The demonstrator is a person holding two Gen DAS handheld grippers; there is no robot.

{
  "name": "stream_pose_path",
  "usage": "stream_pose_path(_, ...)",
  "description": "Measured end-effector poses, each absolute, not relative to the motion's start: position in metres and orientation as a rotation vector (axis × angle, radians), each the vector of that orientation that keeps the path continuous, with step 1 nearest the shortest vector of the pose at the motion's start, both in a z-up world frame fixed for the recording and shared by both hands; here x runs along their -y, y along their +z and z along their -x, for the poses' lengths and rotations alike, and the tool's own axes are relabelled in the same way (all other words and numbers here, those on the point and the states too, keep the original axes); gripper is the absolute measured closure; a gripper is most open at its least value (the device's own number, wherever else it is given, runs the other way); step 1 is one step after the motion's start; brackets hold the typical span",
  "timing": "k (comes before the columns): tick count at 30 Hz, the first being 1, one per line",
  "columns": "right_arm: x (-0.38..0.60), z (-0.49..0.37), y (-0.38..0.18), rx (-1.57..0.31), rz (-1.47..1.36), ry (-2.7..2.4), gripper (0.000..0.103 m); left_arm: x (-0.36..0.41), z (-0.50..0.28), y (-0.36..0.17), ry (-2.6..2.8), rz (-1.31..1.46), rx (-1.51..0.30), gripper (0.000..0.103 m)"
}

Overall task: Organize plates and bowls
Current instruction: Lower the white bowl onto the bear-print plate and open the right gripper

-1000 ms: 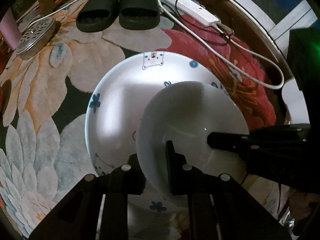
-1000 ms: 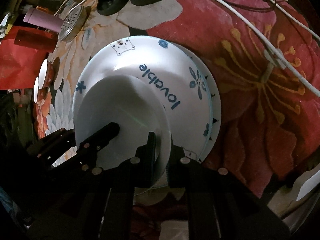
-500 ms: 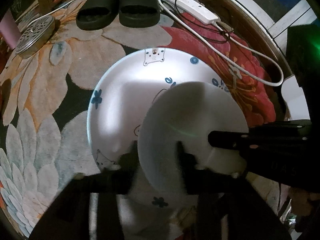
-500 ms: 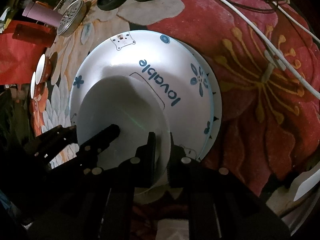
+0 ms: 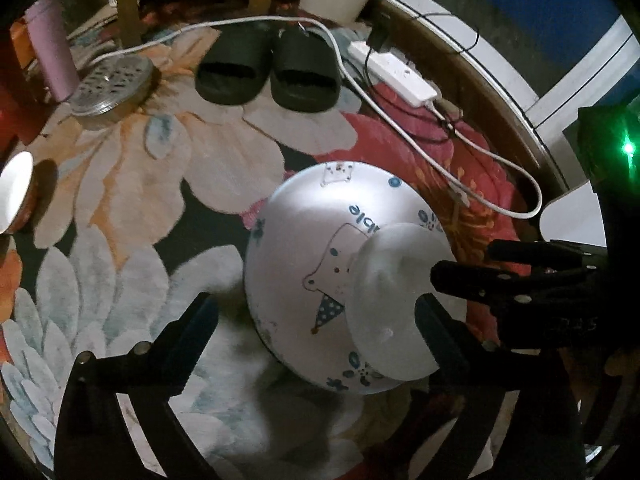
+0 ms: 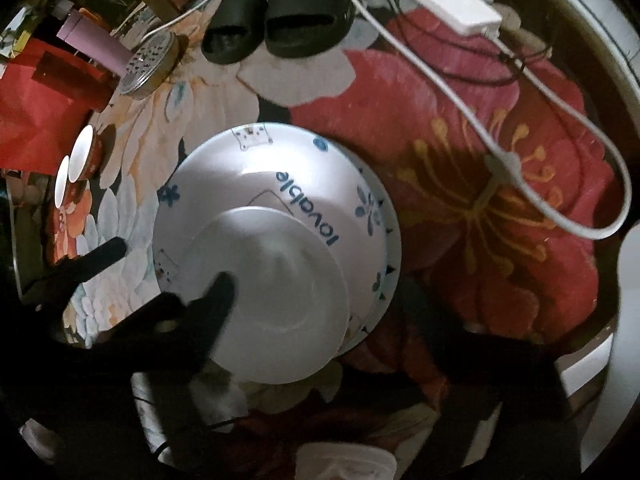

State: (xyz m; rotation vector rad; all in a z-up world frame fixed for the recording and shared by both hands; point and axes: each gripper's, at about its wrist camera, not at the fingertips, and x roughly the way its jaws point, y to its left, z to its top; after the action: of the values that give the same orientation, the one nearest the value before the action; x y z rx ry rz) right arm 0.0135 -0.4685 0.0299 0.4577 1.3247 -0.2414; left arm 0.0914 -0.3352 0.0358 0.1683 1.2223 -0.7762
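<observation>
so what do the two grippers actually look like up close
Both are matte black. The left gripper has two flat, angular fingers with small round silver screw heads along the arms. The right gripper has the same black bars and screws, and its black body carries a glowing green light.

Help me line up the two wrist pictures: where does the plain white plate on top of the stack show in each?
Left wrist: plain white plate, lower right, on the printed plate.
Right wrist: same plate, lower centre.
Shared landmark: black slippers, near the top in both.
</observation>
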Motion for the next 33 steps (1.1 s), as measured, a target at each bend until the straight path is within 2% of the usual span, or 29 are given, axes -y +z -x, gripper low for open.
stream_pose_path(2, 0.464, -0.015, 0.032, -1.325, -0.433, -0.246, 0.006, 0.333, -0.09, 0.038, -0.762, -0.179, -1.204, 0.001)
stream_pose_path(33, 0.422, -0.029, 0.04, -1.319, -0.368, -0.222, 0.006, 0.271, -0.103, 0.033, -0.625, -0.145, -1.198, 0.001)
